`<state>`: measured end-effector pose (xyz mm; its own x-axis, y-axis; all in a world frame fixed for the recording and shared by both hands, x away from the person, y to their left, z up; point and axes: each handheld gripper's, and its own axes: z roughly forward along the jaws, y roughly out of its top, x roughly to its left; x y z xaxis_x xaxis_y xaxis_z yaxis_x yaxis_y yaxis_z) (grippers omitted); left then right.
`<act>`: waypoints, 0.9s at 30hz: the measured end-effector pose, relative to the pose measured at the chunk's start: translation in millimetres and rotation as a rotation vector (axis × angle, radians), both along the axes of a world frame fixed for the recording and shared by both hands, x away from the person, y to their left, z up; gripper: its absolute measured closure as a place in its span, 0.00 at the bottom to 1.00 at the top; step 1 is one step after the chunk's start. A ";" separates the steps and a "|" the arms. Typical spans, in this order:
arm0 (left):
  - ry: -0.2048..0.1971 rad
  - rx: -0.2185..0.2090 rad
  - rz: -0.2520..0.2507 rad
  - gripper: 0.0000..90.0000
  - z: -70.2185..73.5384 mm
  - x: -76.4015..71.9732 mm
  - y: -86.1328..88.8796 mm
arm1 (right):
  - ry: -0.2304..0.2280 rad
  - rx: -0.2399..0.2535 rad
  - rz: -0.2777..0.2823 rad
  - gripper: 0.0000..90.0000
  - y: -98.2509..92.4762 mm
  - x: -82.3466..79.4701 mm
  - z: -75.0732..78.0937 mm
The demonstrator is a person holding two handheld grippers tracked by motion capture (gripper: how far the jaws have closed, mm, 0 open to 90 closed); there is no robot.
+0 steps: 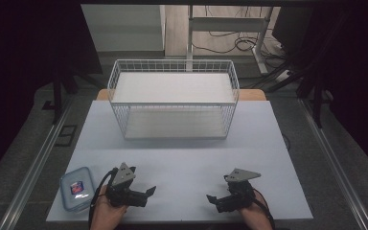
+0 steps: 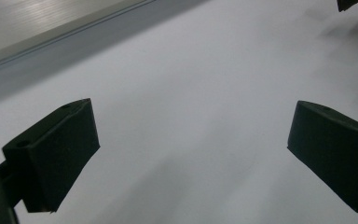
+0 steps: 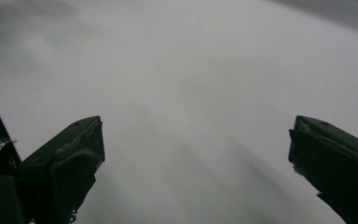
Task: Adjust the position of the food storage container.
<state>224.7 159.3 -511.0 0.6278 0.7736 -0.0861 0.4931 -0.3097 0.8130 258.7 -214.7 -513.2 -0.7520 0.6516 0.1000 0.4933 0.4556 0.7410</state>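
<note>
Clear lidded container [image 1: 77,188] sits just left of the left hand-held gripper [image 1: 149,191]; both hand-held grippers gape empty.

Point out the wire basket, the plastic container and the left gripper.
wire basket [image 1: 120,110]: high view, left wall.
plastic container [image 1: 68,197]: high view, lid's left edge.
left gripper [image 1: 149,191]: high view, between its open fingers.
</note>
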 end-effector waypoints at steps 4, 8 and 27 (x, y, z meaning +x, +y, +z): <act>0.018 -0.012 -0.009 0.03 0.1 -0.4 4.6 | -0.066 0.007 -0.024 0.01 3.3 1.4 2.4; 0.036 0.006 -0.015 0.04 -2.1 -0.2 5.4 | -0.057 -0.018 0.002 0.00 8.0 0.2 -2.6; 0.001 -0.003 0.050 0.18 22.2 -16.4 50.1 | -0.087 -0.082 -0.014 0.00 9.0 1.7 -4.1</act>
